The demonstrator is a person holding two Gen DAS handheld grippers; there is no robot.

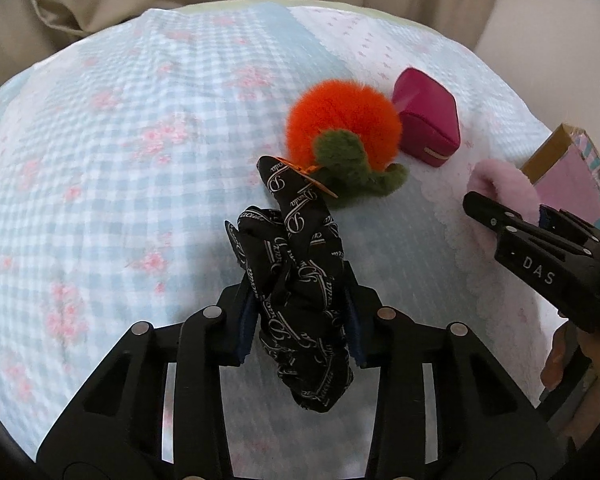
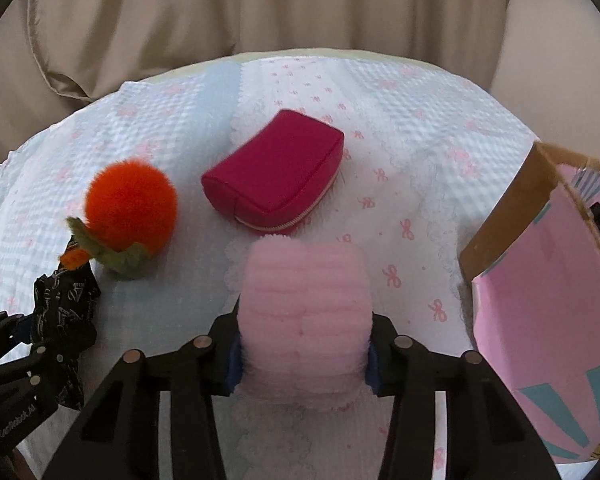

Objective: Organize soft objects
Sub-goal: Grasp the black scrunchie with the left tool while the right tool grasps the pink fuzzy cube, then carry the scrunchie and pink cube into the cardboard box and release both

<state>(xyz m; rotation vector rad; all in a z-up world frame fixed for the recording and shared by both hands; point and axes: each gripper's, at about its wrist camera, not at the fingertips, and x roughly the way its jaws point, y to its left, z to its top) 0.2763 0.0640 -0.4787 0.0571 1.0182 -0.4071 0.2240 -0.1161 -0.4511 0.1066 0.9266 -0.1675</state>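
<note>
My left gripper [image 1: 300, 324] is shut on a black fabric piece with white script print [image 1: 300, 248], which bunches up between the pads and hangs below them. My right gripper [image 2: 304, 364] is shut on a fluffy pale pink band [image 2: 304, 300], squeezed between both pads. Just beyond the black fabric an orange pompom with green felt leaves [image 1: 342, 128] lies on the bedspread. A magenta zip pouch [image 2: 276, 172] sits behind the pink band. In the left wrist view the right gripper [image 1: 500, 224] appears at the right edge with the pink band [image 1: 504, 184].
A blue-checked and white bow-print bedspread [image 2: 420, 128] covers the surface. A pink and teal cardboard box [image 2: 540, 300] stands open at the right. Beige curtain folds [image 2: 260, 8] hang behind the far edge. The left gripper [image 2: 16, 360] shows at the lower left.
</note>
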